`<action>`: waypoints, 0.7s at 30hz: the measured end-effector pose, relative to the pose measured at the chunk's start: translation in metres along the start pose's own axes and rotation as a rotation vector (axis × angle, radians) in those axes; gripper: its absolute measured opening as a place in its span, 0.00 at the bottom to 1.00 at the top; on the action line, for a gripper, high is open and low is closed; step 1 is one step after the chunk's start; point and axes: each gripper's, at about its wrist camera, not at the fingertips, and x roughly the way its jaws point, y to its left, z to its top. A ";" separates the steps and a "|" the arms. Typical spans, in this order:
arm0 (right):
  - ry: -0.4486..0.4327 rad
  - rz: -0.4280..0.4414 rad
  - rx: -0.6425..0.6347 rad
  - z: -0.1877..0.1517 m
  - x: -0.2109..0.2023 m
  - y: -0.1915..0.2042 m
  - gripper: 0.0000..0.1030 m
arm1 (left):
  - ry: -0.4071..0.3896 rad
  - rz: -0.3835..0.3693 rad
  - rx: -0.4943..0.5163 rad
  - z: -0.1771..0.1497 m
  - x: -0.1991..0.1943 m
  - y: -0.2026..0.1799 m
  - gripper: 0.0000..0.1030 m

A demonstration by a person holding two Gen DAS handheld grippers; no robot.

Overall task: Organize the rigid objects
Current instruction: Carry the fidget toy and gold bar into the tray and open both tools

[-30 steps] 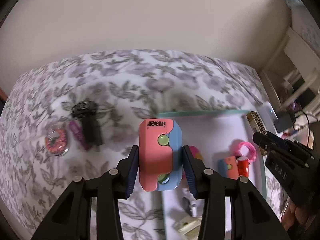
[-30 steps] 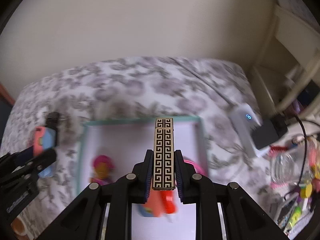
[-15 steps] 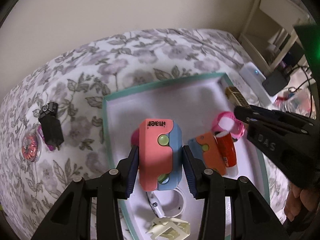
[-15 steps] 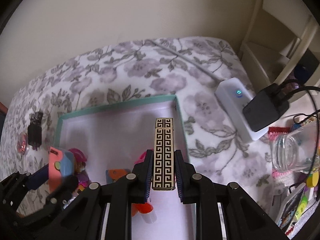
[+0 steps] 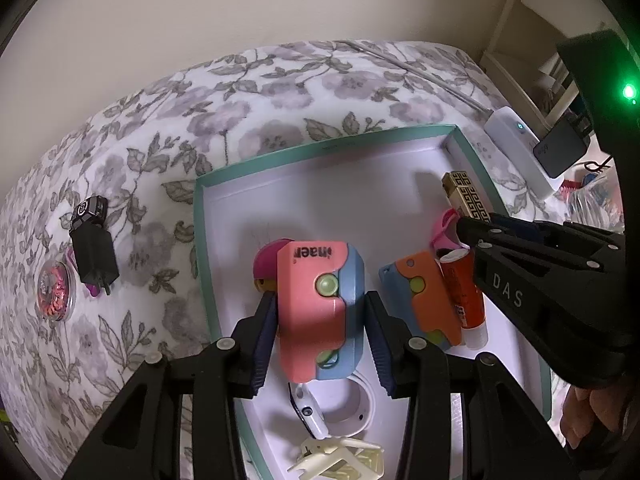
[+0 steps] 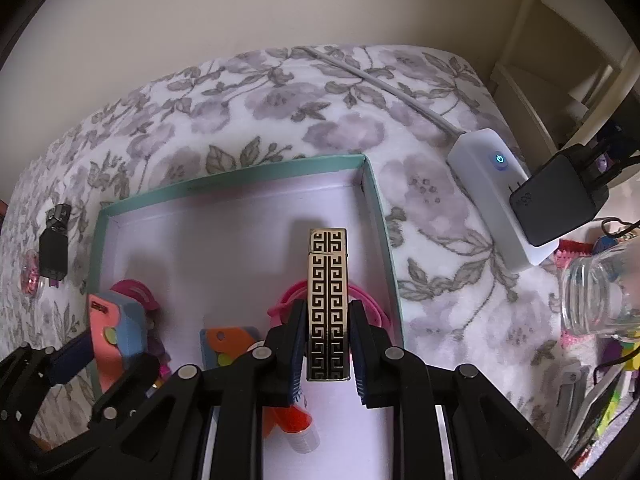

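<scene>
A shallow tray with a teal rim (image 5: 320, 148) lies on a floral bedspread. My left gripper (image 5: 320, 300) is shut on a pink and blue toy block (image 5: 312, 320), which hangs over the tray's left part. My right gripper (image 6: 326, 312) is shut on a gold bar with a black key pattern (image 6: 328, 280), over the tray's right side near its rim (image 6: 380, 220). Below them in the tray lie an orange and blue block (image 5: 424, 300), a red-orange tube (image 5: 460, 296), a pink band (image 6: 372, 308) and a pink figure (image 5: 268, 256).
Left of the tray lie a black plug adapter (image 5: 94, 252) and a round glittery disc (image 5: 54, 292). A white power strip (image 6: 492, 196) with a black charger (image 6: 560, 200) and a glass jar (image 6: 600, 288) stand to the right. A white ring piece (image 5: 344, 404) and cream clip (image 5: 340, 460) fill the tray's near end.
Both grippers came down closer to the tray. The left one moved from over the bedspread to over the tray, still holding its block. The right one keeps its hold on the gold bar.
</scene>
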 end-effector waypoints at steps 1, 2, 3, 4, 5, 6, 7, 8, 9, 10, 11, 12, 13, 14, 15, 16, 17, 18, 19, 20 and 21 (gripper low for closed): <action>0.000 -0.003 -0.001 0.001 0.000 0.000 0.22 | -0.002 -0.003 -0.003 0.000 -0.001 0.001 0.49; -0.002 -0.006 -0.002 0.001 -0.001 0.001 0.22 | -0.005 -0.007 -0.007 0.001 -0.002 0.002 0.56; -0.004 -0.008 -0.002 0.001 -0.002 0.001 0.23 | -0.010 -0.011 -0.010 0.001 -0.004 0.003 0.57; -0.008 -0.011 -0.001 0.002 -0.004 0.001 0.24 | -0.013 -0.012 -0.011 0.002 -0.005 0.003 0.58; -0.014 -0.013 0.000 0.002 -0.006 0.001 0.25 | -0.016 -0.013 -0.014 0.002 -0.007 0.004 0.58; -0.018 -0.013 0.002 0.003 -0.008 0.001 0.31 | -0.018 -0.014 -0.016 0.002 -0.008 0.005 0.58; -0.024 -0.013 0.004 0.004 -0.011 0.001 0.35 | -0.020 -0.016 -0.020 0.003 -0.009 0.006 0.58; -0.031 -0.015 0.006 0.004 -0.013 0.001 0.41 | -0.023 -0.019 -0.024 0.003 -0.011 0.007 0.58; -0.041 -0.017 0.005 0.005 -0.017 0.001 0.41 | -0.026 -0.021 -0.029 0.004 -0.012 0.009 0.58; -0.050 -0.018 0.003 0.006 -0.021 0.002 0.41 | -0.028 -0.021 -0.034 0.005 -0.014 0.010 0.58; -0.061 -0.017 0.002 0.007 -0.025 0.003 0.41 | -0.033 -0.021 -0.043 0.007 -0.017 0.013 0.58; -0.070 -0.015 0.002 0.008 -0.029 0.003 0.41 | -0.038 -0.020 -0.052 0.008 -0.019 0.016 0.58; -0.080 -0.012 0.001 0.009 -0.033 0.004 0.41 | -0.043 -0.017 -0.063 0.009 -0.021 0.020 0.58; -0.096 -0.009 -0.003 0.010 -0.038 0.006 0.41 | -0.048 -0.013 -0.073 0.010 -0.023 0.023 0.58; -0.104 -0.007 -0.007 0.011 -0.041 0.008 0.41 | -0.054 -0.009 -0.087 0.012 -0.025 0.028 0.58; -0.111 -0.007 -0.012 0.012 -0.044 0.010 0.42 | -0.060 -0.006 -0.103 0.014 -0.027 0.034 0.59; -0.120 -0.009 -0.020 0.013 -0.048 0.013 0.47 | -0.065 -0.004 -0.115 0.015 -0.029 0.038 0.63; -0.126 -0.010 -0.027 0.013 -0.049 0.015 0.56 | -0.071 -0.001 -0.137 0.017 -0.031 0.046 0.68; -0.133 -0.009 -0.036 0.014 -0.051 0.019 0.61 | -0.076 0.001 -0.153 0.017 -0.032 0.051 0.80; -0.138 -0.007 -0.042 0.014 -0.052 0.021 0.64 | -0.082 0.003 -0.168 0.018 -0.033 0.056 0.81; -0.143 -0.002 -0.054 0.014 -0.053 0.025 0.64 | -0.088 0.008 -0.188 0.019 -0.034 0.063 0.81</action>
